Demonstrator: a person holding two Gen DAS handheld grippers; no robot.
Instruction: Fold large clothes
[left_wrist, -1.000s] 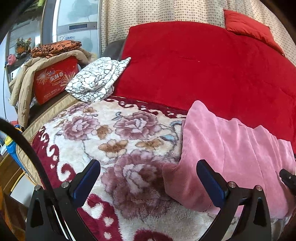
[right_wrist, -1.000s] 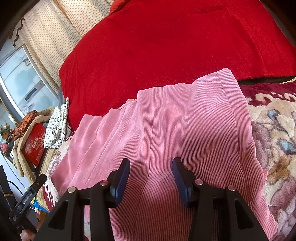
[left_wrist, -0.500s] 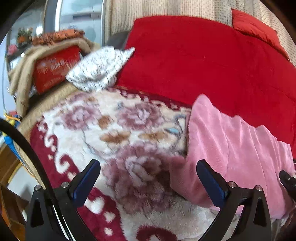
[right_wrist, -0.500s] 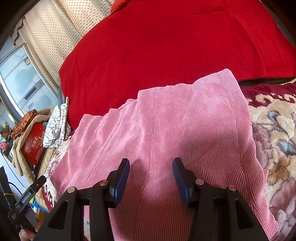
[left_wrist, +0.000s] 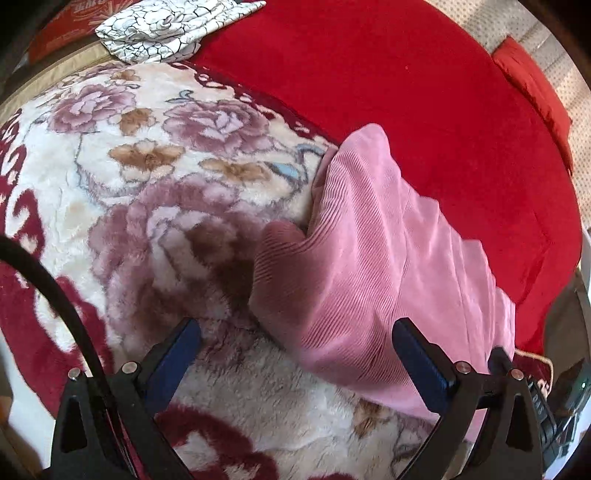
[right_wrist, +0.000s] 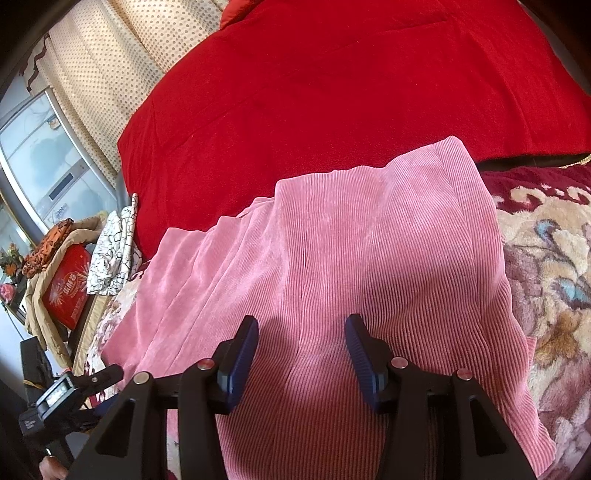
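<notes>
A pink corduroy garment (left_wrist: 373, 273) lies folded on a floral fleece blanket (left_wrist: 155, 192), its far edge against a red quilt (left_wrist: 424, 103). My left gripper (left_wrist: 295, 354) is wide open and empty, low over the garment's near left corner. In the right wrist view the same garment (right_wrist: 369, 258) fills the middle. My right gripper (right_wrist: 301, 350) is open and empty just above the garment's near part. The left gripper also shows in the right wrist view (right_wrist: 70, 391) at the lower left.
A folded white crackle-pattern cloth (left_wrist: 173, 26) lies at the blanket's far left. A red box (right_wrist: 68, 291) draped with a beige coat sits beyond the bed's left side. A red pillow (left_wrist: 535, 85) lies far right. Dotted curtains (right_wrist: 110, 74) hang behind.
My left gripper has tilted down and moved closer to the garment's left corner, which now sits between its fingers. The right gripper and the garment have barely moved.
</notes>
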